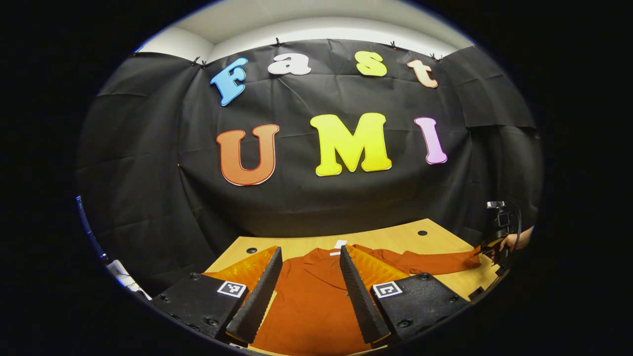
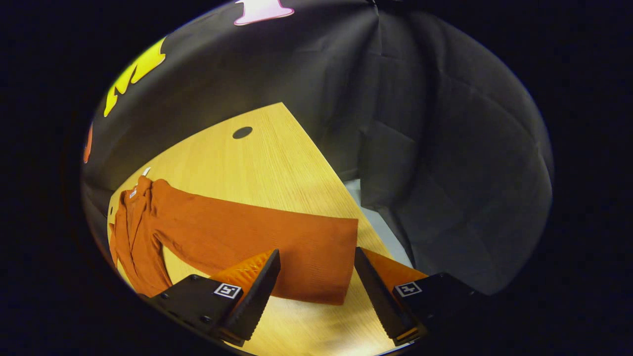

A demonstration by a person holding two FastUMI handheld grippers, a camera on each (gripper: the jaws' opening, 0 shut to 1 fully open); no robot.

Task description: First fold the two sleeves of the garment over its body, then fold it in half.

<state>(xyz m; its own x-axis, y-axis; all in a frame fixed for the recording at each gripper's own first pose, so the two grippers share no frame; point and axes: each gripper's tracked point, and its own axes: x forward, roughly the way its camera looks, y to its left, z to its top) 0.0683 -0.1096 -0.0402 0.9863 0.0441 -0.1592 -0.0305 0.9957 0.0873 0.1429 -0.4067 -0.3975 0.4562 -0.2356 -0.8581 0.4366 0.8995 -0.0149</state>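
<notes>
A rust-orange long-sleeved knit garment (image 1: 311,296) is seen spread flat on a light wooden tabletop (image 1: 395,236), its collar turned toward the far edge by the black cloth wall. In the left gripper view, the left claw (image 1: 310,291) is held wide apart above the garment's body, its 2 fingers (image 1: 259,291) set either side of the chest, and nothing is gripped. One sleeve (image 1: 430,262) is stretched out flat toward the tabletop's right edge, where the other claw and a hand (image 1: 512,241) are seen at the cuff. In the right gripper view, the right claw (image 2: 316,289) is also spread wide, with the sleeve's cuff end (image 2: 321,262) lying between its fingers (image 2: 257,291); whether the cloth is touched cannot be told. A dark round hole (image 2: 242,132) is seen near the tabletop's far corner.
</notes>
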